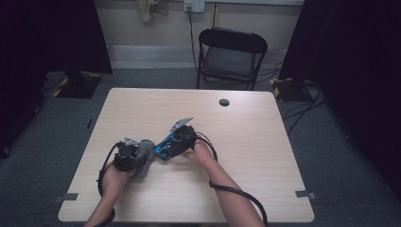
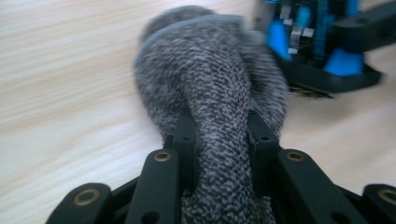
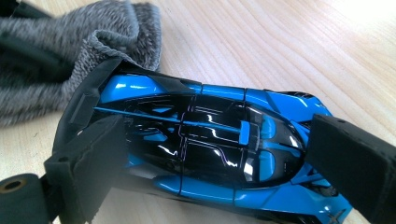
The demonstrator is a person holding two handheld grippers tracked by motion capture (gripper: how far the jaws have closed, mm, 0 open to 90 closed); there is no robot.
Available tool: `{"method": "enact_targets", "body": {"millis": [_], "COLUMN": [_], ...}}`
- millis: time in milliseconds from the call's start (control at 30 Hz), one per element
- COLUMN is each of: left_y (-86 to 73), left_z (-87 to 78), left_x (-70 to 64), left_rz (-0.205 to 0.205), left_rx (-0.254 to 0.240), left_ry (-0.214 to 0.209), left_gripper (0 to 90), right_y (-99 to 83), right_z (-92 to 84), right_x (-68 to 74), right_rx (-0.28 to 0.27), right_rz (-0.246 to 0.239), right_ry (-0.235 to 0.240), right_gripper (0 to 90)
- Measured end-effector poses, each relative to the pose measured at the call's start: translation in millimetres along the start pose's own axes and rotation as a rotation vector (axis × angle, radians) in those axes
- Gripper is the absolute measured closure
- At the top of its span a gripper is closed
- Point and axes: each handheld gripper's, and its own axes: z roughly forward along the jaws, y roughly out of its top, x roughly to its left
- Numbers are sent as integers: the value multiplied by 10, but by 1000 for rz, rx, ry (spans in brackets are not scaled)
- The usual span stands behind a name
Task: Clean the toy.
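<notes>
1. The left gripper [image 1: 135,153] is pinching a grey knitted cloth [image 2: 210,93], its jaws pressing into a bunched fold on both sides.
2. The cloth is lying on the desk [image 1: 246,137], towards its near left part, touching the tail of a blue and black toy car [image 3: 210,140].
3. The right gripper [image 1: 163,152] is clamping the toy car lengthwise, one jaw at each end.
4. The car is sitting just right of the cloth, tilted.

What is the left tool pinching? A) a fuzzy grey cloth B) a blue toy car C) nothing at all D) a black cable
A: in the left gripper view, the left tool has both black jaws pressed against a fold of the fuzzy grey cloth.
</notes>
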Motion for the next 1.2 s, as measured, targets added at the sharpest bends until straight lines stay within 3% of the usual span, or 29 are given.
{"method": "enact_targets", "body": {"millis": [200,467,1200], "left_y": [0,-33,-72], "left_z": [-10,-32,-67], "left_x": [-123,-289,-518], "left_rz": [48,60,78], "left_rx": [23,30,44], "left_ry": [-28,-42,-90], "left_gripper": [716,719,718], "right_y": [-3,-3,-4], "right_z": [-4,-4,-8], "right_x": [5,8,32], "right_rx": [3,3,4], "right_rz": [1,4,16], "right_ry": [-3,-5,-20], "right_gripper": [50,50,51]}}
